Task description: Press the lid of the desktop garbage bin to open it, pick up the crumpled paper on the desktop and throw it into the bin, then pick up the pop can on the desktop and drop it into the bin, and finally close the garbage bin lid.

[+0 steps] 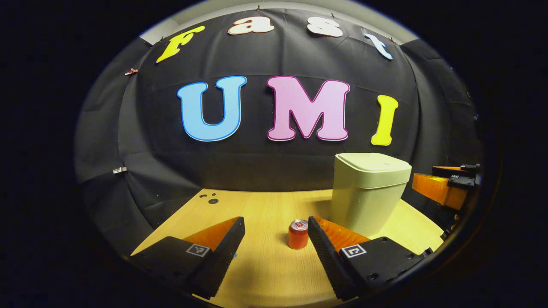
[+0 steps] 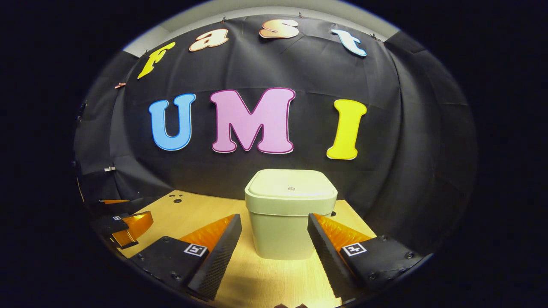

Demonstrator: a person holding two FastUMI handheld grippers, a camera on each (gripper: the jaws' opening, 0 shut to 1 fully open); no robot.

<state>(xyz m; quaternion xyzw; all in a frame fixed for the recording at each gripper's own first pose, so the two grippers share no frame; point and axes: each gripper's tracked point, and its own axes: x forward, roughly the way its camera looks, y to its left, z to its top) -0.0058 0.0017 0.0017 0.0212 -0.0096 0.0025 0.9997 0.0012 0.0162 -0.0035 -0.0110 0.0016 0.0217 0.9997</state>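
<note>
While the bin (image 2: pixel 290 218) fronts both views, the can (image 1: pixel 298 234) faces the left claw (image 1: pixel 276 224).

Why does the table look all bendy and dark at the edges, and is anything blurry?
Left gripper view: the fisheye lens curves the table; the pop can and bin look sharp, edges dim. Right gripper view: warm light on the bin, its lid sharp, corners fading dark.

Both views sharp, no motion blur. Strong fisheye: backdrop bows, edges darken into vignette. Warm light from above on the table (image 1: pixel 265 205), bright patch near the bottom of the right gripper view. Bin (image 2: pixel 290 222) lid evenly lit, soft shadow at its base. Can (image 1: pixel 298 234) top has small glare.
</note>
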